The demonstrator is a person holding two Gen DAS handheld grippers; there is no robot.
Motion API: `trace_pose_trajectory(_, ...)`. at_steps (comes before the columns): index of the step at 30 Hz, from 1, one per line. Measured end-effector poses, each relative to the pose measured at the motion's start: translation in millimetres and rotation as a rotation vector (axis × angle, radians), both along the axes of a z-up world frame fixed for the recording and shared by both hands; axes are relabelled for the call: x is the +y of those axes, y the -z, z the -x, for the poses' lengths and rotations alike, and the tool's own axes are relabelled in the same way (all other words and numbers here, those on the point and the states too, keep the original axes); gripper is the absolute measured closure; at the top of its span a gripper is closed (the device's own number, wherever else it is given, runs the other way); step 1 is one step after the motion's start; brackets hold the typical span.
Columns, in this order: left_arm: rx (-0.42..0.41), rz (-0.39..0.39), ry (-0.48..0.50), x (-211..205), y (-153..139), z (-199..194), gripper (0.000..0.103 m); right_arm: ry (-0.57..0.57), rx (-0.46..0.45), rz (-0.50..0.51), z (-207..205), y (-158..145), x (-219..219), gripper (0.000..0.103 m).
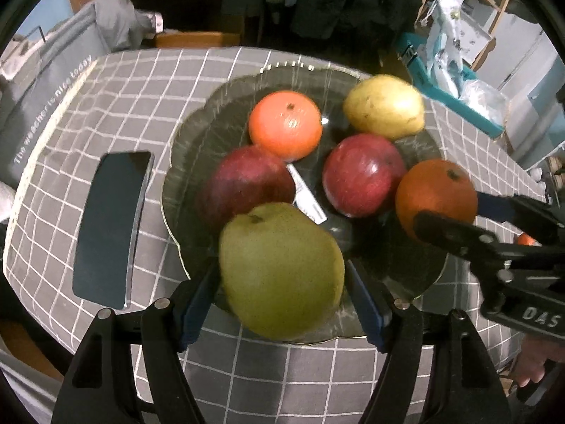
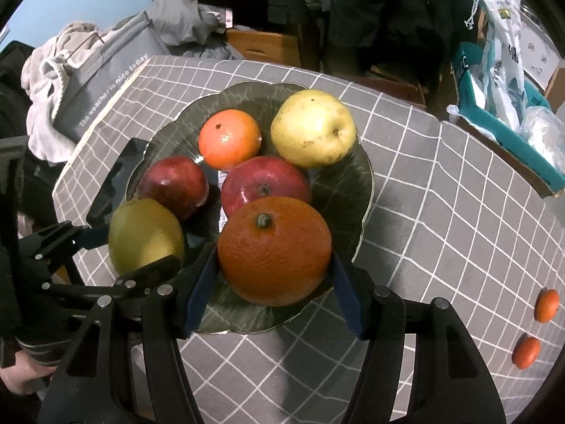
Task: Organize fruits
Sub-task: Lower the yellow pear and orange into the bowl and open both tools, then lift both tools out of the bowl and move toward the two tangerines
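A dark glass plate (image 1: pixel 190 148) (image 2: pixel 356 183) on the checked tablecloth holds two red apples (image 1: pixel 247 180) (image 1: pixel 363 173), a small orange (image 1: pixel 286 123) and a yellow pear (image 1: pixel 385 106). My left gripper (image 1: pixel 282 282) is shut on a green pear (image 1: pixel 279 272) over the plate's near rim; it also shows in the right wrist view (image 2: pixel 144 236). My right gripper (image 2: pixel 273 268) is shut on a large orange (image 2: pixel 273 251) over the plate's right side, also seen in the left wrist view (image 1: pixel 434 194).
A black phone (image 1: pixel 109 226) lies left of the plate. Two small tangerines (image 2: pixel 546 304) (image 2: pixel 527 351) lie on the cloth at the far right. A grey bag (image 2: pixel 106 81) and a teal box (image 2: pixel 501 130) stand beside the table.
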State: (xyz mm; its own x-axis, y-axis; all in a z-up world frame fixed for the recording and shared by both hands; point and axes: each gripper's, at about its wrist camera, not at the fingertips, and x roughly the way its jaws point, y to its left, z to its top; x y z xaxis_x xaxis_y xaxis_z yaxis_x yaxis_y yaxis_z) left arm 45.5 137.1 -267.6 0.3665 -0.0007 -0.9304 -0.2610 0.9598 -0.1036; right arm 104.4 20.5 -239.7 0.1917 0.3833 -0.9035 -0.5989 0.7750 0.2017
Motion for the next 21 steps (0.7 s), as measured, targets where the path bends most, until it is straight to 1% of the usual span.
trace_pose_trajectory(1, -0.012, -0.012, 0.003, -0.4, -3.0, 0.8, 0.018, 0.0, 0.003, -0.001, 0.1, 0.1, 0.0, 0.039)
trace_pose_trajectory(2, -0.021, -0.024, 0.004, -0.7, -5.3, 1.5, 0.016, 0.001, 0.005, -0.003, -0.3, 0.1, -0.8, 0.039)
trace_pose_trajectory(5, -0.021, -0.015, 0.006, -0.7, -7.5, 1.8, 0.015, 0.006, 0.022, -0.009, -1.5, 1.3, -1.9, 0.038)
trace_pose_trajectory(8, -0.022, -0.046, 0.001, -0.1, -11.8, 3.2, 0.016, 0.009, 0.025, 0.0, -1.2, 2.0, -2.0, 0.038)
trace_pose_trajectory(10, -0.037, -0.046, -0.006, 1.7, -16.9, 4.5, 0.016, 0.013, 0.026, 0.003, -1.3, 2.2, -2.4, 0.037)
trace_pose_trajectory(11, -0.042, -0.046, -0.013, 3.6, -18.5, 5.0, 0.015, 0.017, 0.021, -0.008, -1.4, -0.1, -3.6, 0.036)
trace_pose_trajectory(14, -0.05, -0.039, -0.029, 7.2, -21.4, 6.6, 0.015, 0.03, 0.001, -0.056, -2.9, -14.7, -8.7, 0.028)
trace_pose_trajectory(15, -0.052, -0.038, -0.032, 7.6, -22.4, 6.3, 0.015, 0.033, -0.009, -0.061, -3.2, -18.9, -9.6, 0.027)
trace_pose_trajectory(21, -0.089, -0.037, -0.032, 4.2, -35.7, 6.7, 0.015, 0.065, -0.071, -0.073, -4.1, -43.5, -20.9, 0.026)
